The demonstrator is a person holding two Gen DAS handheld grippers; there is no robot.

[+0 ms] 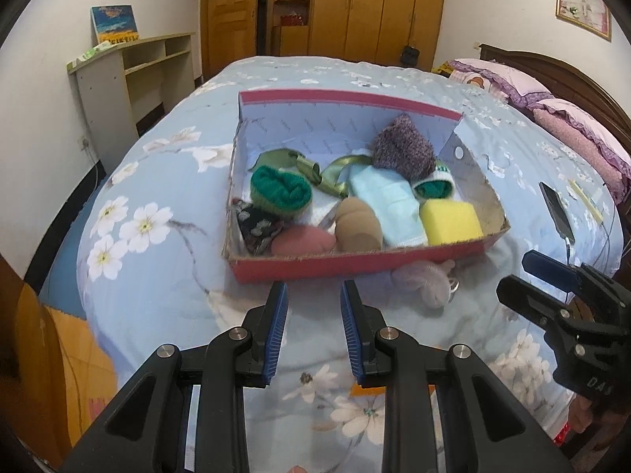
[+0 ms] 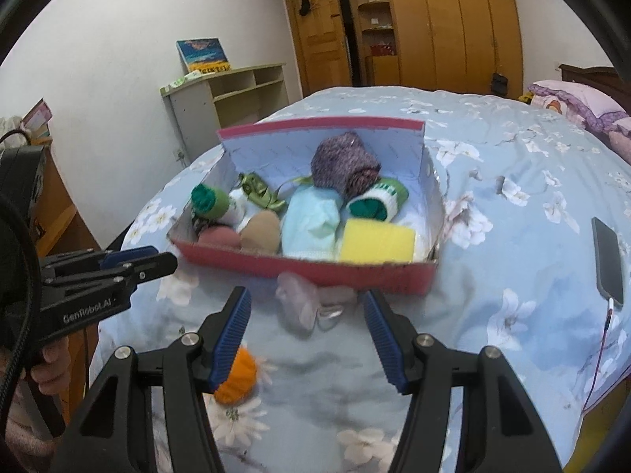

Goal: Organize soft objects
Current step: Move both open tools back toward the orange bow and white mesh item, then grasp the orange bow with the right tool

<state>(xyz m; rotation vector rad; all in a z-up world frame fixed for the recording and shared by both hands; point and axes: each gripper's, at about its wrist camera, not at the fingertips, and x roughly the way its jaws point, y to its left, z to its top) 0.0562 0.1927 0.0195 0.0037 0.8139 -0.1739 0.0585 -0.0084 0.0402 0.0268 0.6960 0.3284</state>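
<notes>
The red cardboard box (image 2: 315,272) looks matt, its cut edges rough and frayed, its inside lined with pale printed paper. In it lie a porous yellow foam sponge (image 2: 376,240), a fuzzy purple knitted bundle (image 2: 343,165), ribbed green knitted socks (image 1: 280,193) and a shiny olive satin ribbon (image 2: 262,195). The floral blue bed cover (image 1: 157,276) is soft matt cloth. The fingers (image 1: 276,327) carry ridged blue rubbery pads on matt black plastic with bright metal pins. The wardrobe (image 2: 453,19) is glossy varnished wood.
</notes>
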